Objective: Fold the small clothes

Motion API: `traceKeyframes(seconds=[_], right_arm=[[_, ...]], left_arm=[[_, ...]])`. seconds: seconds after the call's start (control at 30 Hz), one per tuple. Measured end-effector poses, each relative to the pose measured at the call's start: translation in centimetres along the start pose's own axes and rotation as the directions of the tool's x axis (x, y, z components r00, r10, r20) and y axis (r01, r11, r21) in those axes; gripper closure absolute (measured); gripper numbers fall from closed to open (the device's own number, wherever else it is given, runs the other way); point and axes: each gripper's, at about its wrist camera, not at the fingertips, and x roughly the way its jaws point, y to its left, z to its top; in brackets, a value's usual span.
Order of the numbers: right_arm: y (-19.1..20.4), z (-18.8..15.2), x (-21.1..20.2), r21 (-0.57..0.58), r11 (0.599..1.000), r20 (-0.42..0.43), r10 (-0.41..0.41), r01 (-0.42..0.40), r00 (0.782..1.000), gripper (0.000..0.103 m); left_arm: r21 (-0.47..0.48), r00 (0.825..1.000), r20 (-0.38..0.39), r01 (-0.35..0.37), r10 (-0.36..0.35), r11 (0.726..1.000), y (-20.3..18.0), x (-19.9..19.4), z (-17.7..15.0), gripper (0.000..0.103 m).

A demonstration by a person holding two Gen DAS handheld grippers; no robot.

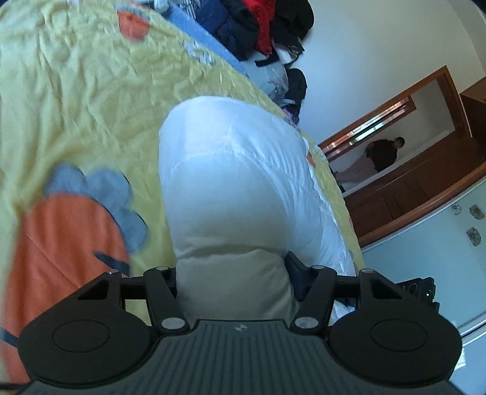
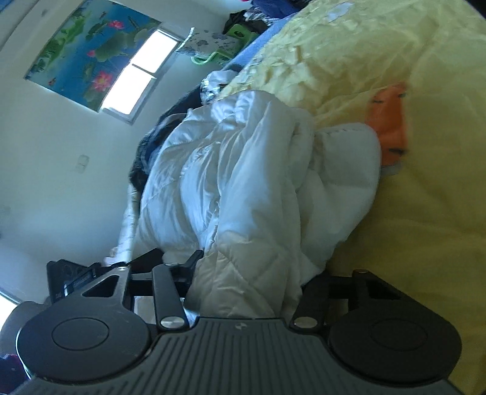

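Observation:
A white quilted padded garment (image 1: 231, 182) lies on a yellow bedsheet (image 1: 76, 106) with orange and grey cartoon prints. My left gripper (image 1: 232, 273) is shut on one end of the garment, and the cloth fills the space between its fingers. In the right wrist view the same white garment (image 2: 243, 188) is bunched and creased. My right gripper (image 2: 246, 282) is shut on another part of it, with cloth bulging out between the fingers. The fingertips of both grippers are hidden by the fabric.
A pile of dark, red and blue clothes (image 1: 258, 27) lies at the far end of the bed. A wooden-framed mirror (image 1: 404, 145) hangs on the wall. A window (image 2: 139, 73), a lotus painting (image 2: 88, 48) and a green object (image 2: 231, 39) are beyond the bed.

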Motion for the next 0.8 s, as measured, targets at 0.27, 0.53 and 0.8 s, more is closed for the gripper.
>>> traceKeyframes(seconds=[0.27,0.53,0.8], right_arm=[[6.4,0.8,9.6,-0.076,0.989,-0.123,0.115,-0.125,0.986,0.051],[6.0,-0.8,14.1,0.019,0.994,-0.156,0.111,-0.109,0.981,0.028],[10.9,-0.8,3.0,-0.127,0.992,0.123,0.029,-0.014,0.992,0.026]], left_arm=[[0.005,0.985,0.097,-0.147,0.145,0.989,5.6,-8.2,2.8,0.042],[-0.131,0.975,0.148,-0.145,0.164,0.981,10.4,-10.4,1.3,0.024],[0.226,0.676,0.642,-0.617,0.361,0.754,-1.3,-19.1,-10.5,0.0]])
